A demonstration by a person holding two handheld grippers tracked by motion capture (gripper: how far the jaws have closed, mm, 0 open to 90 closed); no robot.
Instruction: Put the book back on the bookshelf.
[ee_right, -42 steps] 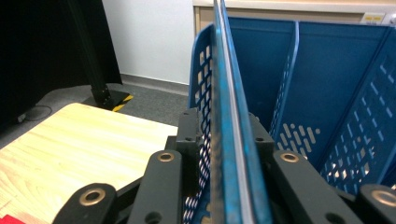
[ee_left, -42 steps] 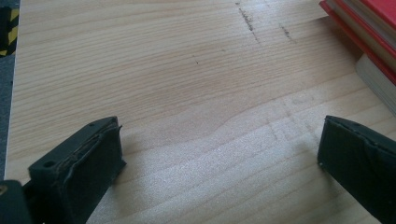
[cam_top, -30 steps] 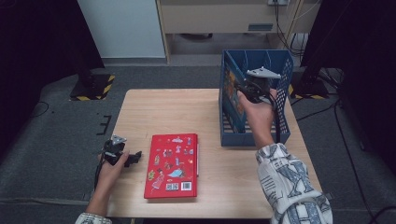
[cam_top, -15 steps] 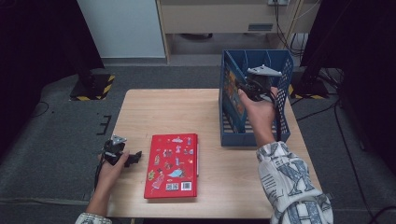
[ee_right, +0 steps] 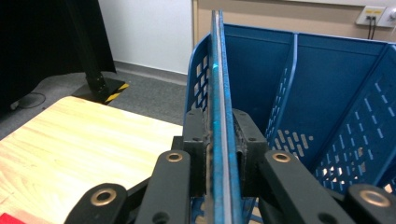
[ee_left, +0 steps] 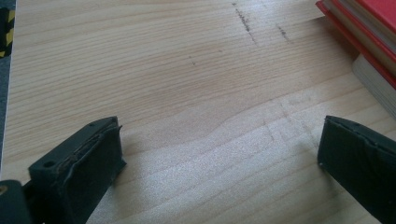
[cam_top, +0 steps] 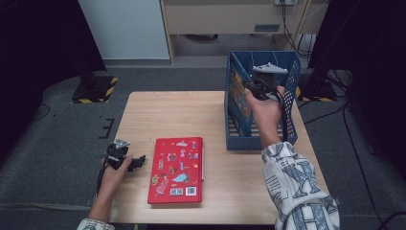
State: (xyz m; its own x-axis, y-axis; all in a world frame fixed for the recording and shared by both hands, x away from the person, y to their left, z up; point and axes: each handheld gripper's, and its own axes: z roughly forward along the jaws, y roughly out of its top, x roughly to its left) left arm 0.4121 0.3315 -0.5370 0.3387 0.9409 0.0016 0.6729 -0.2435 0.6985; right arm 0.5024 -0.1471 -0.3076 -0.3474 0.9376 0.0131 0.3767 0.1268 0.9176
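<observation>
The right tongs [ee_right: 219,135] clamp a thin book [ee_right: 218,93] edge-on, holding it upright inside the blue file rack [cam_top: 290,86]. The left tongs [ee_left: 219,158] rest wide apart over the bare counter [ee_left: 177,70], gripping nothing, with the red book [cam_top: 178,169] lying flat just beside them.

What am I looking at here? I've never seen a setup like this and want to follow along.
A person sits at a wooden table holding a hand-operated gripper in each hand. One picture is taken from above; the other two come from cameras riding on the grippers. The left gripper rests open on the table beside a red book; its own view shows its fingers spread over bare wood. The right gripper is shut on a thin book, standing upright in a blue file rack.
</observation>
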